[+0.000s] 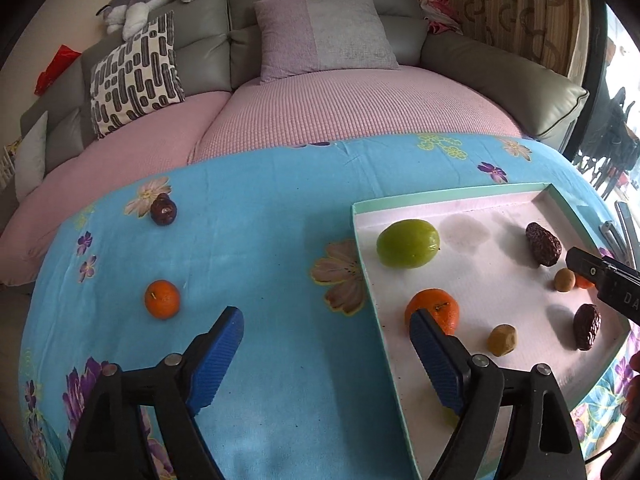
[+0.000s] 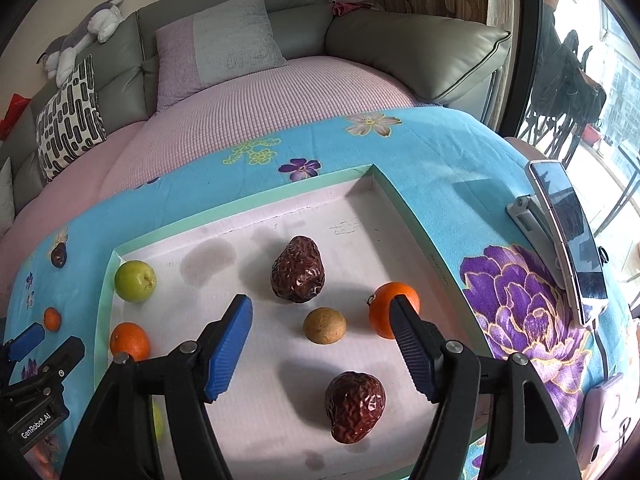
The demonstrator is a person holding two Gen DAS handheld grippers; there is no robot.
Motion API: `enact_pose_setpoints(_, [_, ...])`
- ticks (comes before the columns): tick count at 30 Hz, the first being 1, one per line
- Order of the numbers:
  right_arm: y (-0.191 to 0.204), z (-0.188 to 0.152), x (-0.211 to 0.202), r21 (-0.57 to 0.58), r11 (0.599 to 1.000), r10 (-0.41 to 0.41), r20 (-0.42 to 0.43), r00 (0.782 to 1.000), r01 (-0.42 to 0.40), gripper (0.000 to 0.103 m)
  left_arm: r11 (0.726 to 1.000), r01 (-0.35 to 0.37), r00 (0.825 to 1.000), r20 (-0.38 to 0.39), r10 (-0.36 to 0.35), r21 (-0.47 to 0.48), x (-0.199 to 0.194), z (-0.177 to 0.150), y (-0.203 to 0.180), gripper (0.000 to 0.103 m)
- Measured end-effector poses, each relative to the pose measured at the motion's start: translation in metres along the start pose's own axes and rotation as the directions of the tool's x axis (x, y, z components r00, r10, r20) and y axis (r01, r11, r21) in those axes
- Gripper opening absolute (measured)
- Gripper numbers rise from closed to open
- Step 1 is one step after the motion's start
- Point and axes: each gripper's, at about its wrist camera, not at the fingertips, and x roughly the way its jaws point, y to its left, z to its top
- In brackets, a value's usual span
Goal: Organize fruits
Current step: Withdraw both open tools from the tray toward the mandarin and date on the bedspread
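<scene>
Fruits (image 2: 297, 275) wrinkled, round, orange, green

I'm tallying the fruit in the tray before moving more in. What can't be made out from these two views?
- Left wrist view: a small orange fruit at the tray's right side is mostly hidden behind the right hand-held gripper.
- Right wrist view: a yellow-green object near the tray's near-left corner is hidden behind that hand-held gripper's own arm; its kind can't be told.
- Right wrist view: the tray's near edge is cut off by the frame.
</scene>
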Motion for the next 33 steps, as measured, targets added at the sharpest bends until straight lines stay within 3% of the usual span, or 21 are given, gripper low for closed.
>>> enact_pose_setpoints(2, [0.01,0.0,-0.001,-0.02,1.0,0.007,0.004,1.0,-0.006,0.079,0.999,-0.025,1.0,0.003,0.025,-0.046,0.002,0.0,0.015,0.092])
enact_pose_setpoints(14, [0.065,-0.002,-0.009,-0.136,0.988,0.082,0.026,0.996,-0.078,0.079,0.974,-0.097,0.995,0.01,0.101,-0.206,0.004,-0.004,0.068,0.096])
enact_pose_setpoints(30, [0.092,-0.012,-0.004,-0.209,0.975,0.08,-0.001,0.997,-0.079,0.079,0.961,-0.121,0.993,-0.029,0.117,-0.249,0.013,-0.012,0.086,0.097])
enact_pose_setpoints(33, [0.094,-0.013,-0.005,-0.215,0.974,0.079,0.001,0.997,-0.077,0.079,0.961,-0.128,0.992,-0.033,0.123,-0.244,0.014,-0.012,0.086,0.101])
